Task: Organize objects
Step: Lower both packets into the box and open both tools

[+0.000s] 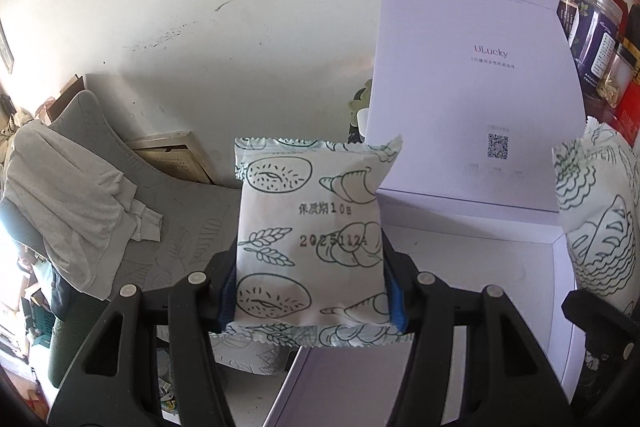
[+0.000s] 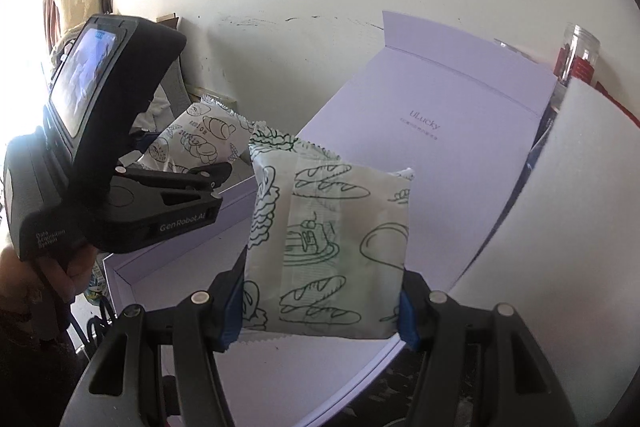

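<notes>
Both grippers, left [image 1: 310, 303] and right [image 2: 320, 307], clamp soft, light bread packets [image 1: 310, 239] [image 2: 326, 247] above the open white box [image 1: 480, 267]. Hold their puffy middles gently; they crush easily.

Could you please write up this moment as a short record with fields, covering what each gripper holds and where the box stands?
left gripper: shut on a dated snack packet, printed side to the camera
right gripper: shut on a second snack packet, seam side to the camera
white box: open, lid upright against the wall, nothing visible in the part shown
packets and box: both held above the open box, not set down
lid print: uLucky and a QR code
behind the box: clear jars
</notes>
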